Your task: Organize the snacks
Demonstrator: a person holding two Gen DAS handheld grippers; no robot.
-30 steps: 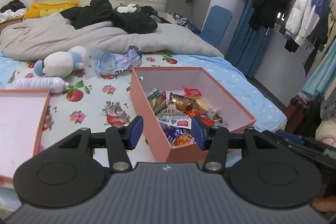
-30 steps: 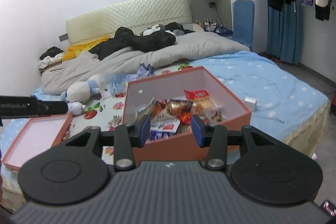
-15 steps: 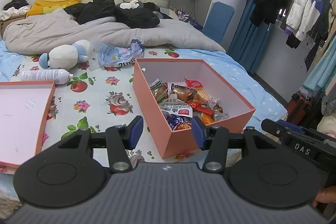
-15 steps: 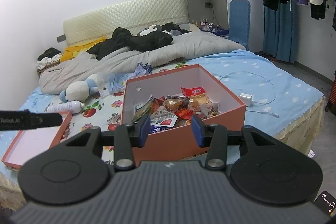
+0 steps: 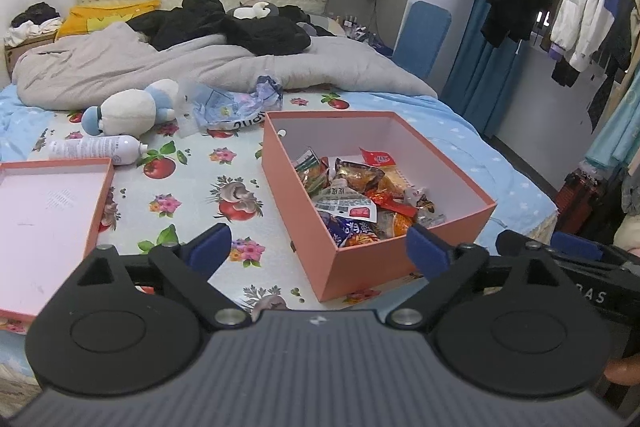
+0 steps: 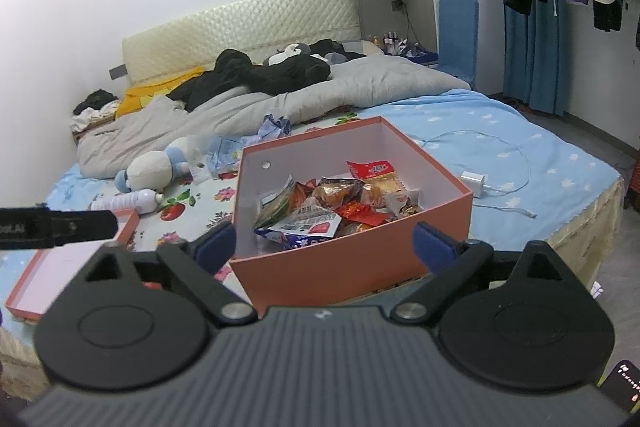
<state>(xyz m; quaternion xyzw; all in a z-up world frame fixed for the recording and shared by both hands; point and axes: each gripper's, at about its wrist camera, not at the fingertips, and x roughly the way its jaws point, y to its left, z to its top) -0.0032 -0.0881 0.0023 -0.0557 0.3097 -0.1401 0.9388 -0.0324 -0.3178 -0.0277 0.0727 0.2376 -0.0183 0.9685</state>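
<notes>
While both grippers, left (image 5: 318,247) and right (image 6: 325,243), have just spread their fingers, empty, snack packets (image 5: 352,189) mid-frame in box (image 5: 372,263) look light, crinkly, slippery; pinch an edge.

open salmon-pink box (image 5: 360,267) on the floral bedsheet, crinkly snack packets (image 5: 360,195) heaped along its near side

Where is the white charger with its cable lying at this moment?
In the right wrist view, the white charger lies on the blue bedsheet, just right of the orange snack box, apart from it; its cable loops behind it.
</notes>
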